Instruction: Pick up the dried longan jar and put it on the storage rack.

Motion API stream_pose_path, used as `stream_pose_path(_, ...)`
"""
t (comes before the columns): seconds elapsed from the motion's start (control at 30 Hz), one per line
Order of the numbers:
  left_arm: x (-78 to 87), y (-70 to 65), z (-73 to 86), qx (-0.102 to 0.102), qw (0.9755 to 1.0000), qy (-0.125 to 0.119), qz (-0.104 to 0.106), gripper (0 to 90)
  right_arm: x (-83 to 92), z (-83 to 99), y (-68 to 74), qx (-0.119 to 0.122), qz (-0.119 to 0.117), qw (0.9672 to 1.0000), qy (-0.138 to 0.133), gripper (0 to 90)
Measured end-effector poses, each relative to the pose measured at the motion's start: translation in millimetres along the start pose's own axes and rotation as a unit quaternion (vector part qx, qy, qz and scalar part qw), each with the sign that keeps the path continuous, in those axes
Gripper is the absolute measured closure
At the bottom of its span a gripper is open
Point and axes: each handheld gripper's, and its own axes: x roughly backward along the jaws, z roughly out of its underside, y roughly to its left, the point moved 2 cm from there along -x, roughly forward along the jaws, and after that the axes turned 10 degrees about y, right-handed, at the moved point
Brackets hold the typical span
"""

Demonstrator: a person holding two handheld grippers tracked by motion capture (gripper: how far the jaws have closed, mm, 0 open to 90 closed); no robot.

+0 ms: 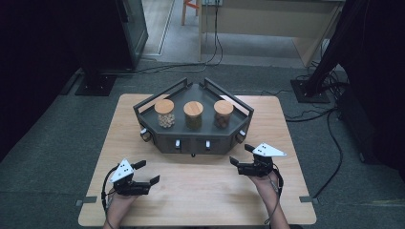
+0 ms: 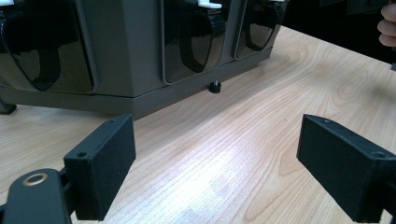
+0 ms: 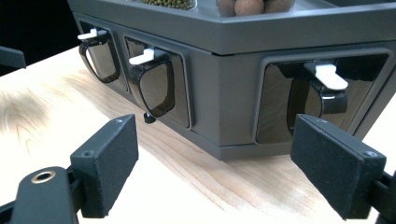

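Table [image 1: 200, 191] was pale wood with visible grain, smooth, faintly sheened under the light. Dispenser rack [image 1: 193, 138] looked matt grey, metal or plastic unclear; its recessed cups [image 3: 154, 88] were glossy black with white plastic tabs. Jars [image 1: 193, 115] were clear, lids of light wood. Gripper pads [image 2: 100, 163] were matt black, finely textured.

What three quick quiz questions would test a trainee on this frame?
1. How many jars stand on the grey rack?
2. True or false: the right claw grips a jar.
3. Which jar holds the palest contents: left, middle or right?

Key:
1. Three, each with a wooden lid: left jar, middle jar, right jar.
2. False. Its jaws stand apart with nothing between them, short of the rack's front. The left claw is open too.
3. The left one.
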Motion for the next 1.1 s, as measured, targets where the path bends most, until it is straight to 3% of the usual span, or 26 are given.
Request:
stream_pose_path(0.47,-0.4,-0.2,0.0,0.000,1.0000,0.000,0.000,11.6,-1.1,16.0,2.3,0.027,-0.005,0.9996,0.009,15.2)
stream_pose_path(0.77,-0.1,-0.1,0.1,0.001,1.0000,0.000,0.000,11.6,-4.9,23.4,1.9,0.028,-0.009,0.9994,0.019,15.2)
stream_pose_path(1.1,-0.1,-0.4,-0.2,-0.001,1.0000,0.001,0.001,11.6,-7.6,39.8,0.8,0.014,-0.013,0.9996,0.022,15.2)
